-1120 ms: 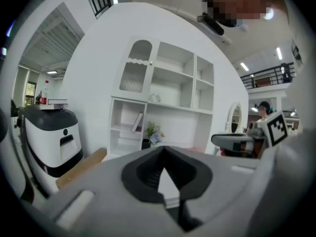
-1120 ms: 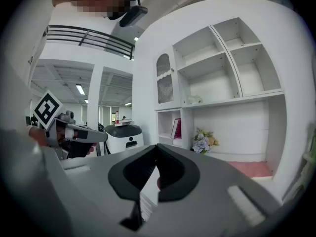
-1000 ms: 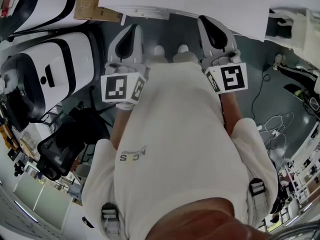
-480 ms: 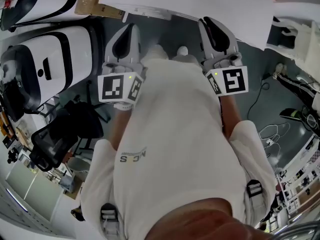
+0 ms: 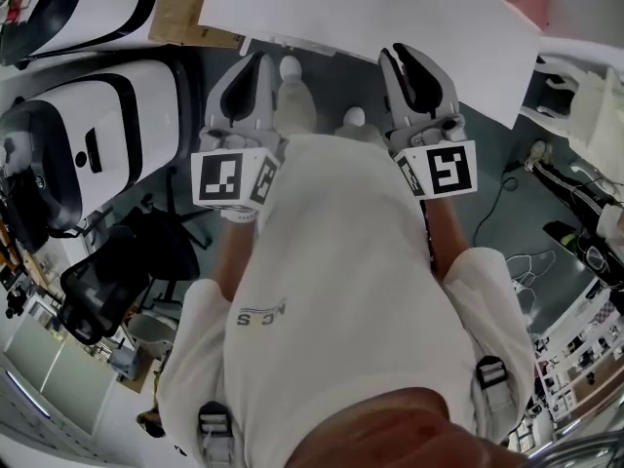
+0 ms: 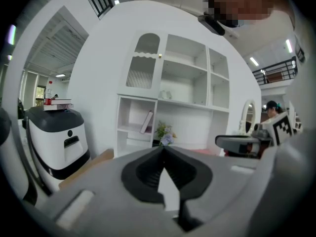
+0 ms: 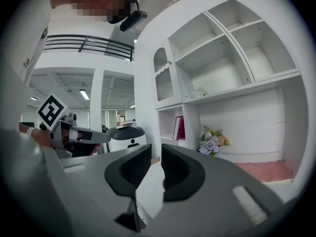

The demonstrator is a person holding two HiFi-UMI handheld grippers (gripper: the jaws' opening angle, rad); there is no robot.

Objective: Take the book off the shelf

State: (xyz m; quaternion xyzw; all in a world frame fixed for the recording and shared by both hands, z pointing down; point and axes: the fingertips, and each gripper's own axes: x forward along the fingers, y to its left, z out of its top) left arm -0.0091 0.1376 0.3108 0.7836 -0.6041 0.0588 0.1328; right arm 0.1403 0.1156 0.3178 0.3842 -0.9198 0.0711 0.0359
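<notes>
The book (image 7: 178, 128), with a pink-red cover, leans upright in a lower left compartment of the white shelf unit (image 7: 232, 90); in the left gripper view the book (image 6: 146, 122) looks pale and slanted. Both grippers are held out from the person's chest, well short of the shelf. My left gripper (image 6: 162, 150) is shut with its tips touching and nothing in it. My right gripper (image 7: 156, 158) has its jaws opening, a narrow gap between them and nothing inside. From the head view, the left gripper (image 5: 261, 58) and right gripper (image 5: 400, 52) point toward the shelf's white top (image 5: 370, 8).
A small bunch of flowers (image 7: 212, 141) stands on the shelf's wide ledge, right of the book. A white and black robot (image 6: 57, 137) with books on top stands left of the shelf. Cardboard (image 5: 185, 8) and cables (image 5: 541, 242) lie on the floor.
The right gripper's jaws have parted from shut. The person has stepped forward, so the shelf top fills more of the head view; both grippers moved slightly up the frame.
</notes>
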